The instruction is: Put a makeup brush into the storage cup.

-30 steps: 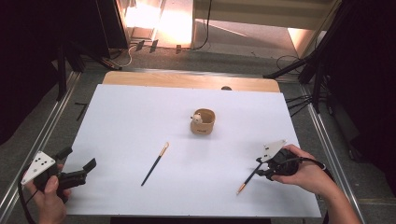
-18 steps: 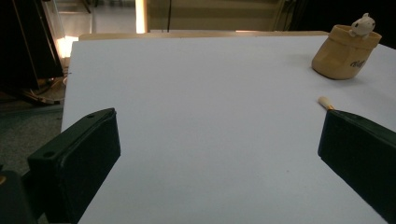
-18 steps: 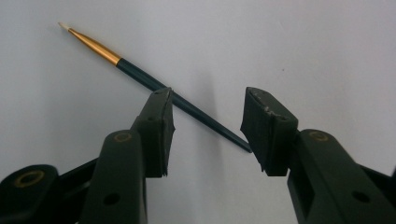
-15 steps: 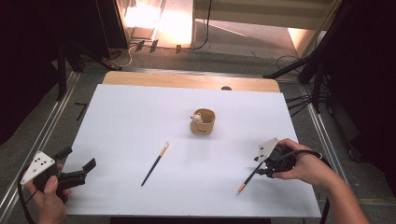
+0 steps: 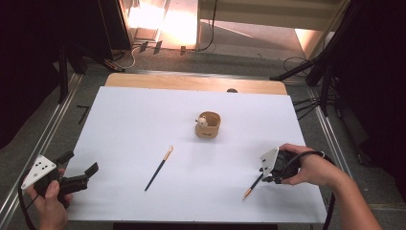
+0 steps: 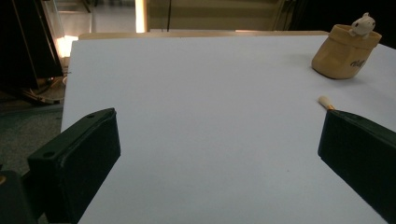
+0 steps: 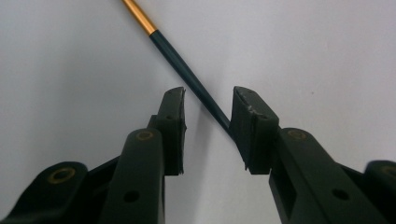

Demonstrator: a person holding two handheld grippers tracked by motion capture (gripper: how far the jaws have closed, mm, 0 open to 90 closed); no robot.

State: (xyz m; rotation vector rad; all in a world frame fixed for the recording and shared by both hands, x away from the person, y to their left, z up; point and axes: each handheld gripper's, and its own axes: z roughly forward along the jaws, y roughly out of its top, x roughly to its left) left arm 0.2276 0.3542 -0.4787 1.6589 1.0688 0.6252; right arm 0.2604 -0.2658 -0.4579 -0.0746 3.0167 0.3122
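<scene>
- Left gripper [image 5: 79, 175]: near left corner of the white sheet [image 5: 143, 124], jaws wide apart, nothing between them.
- Loose brush [image 5: 159, 168]: flat on the sheet, left of centre, bristles toward the cup.
- Cup [image 5: 208, 125]: mid-sheet, upright, small white figure on its rim.
- Right gripper [image 7: 208, 105]: down over the second brush [image 7: 187, 77] at near right; jaws have just been closing, brush handle runs between them, a gap on the left side, not yet clamped.

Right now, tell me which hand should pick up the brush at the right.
Right. The right gripper already straddles the right brush, its jaws just closing around the handle with a gap left. The left gripper sits open at the far left corner of the table.
</scene>
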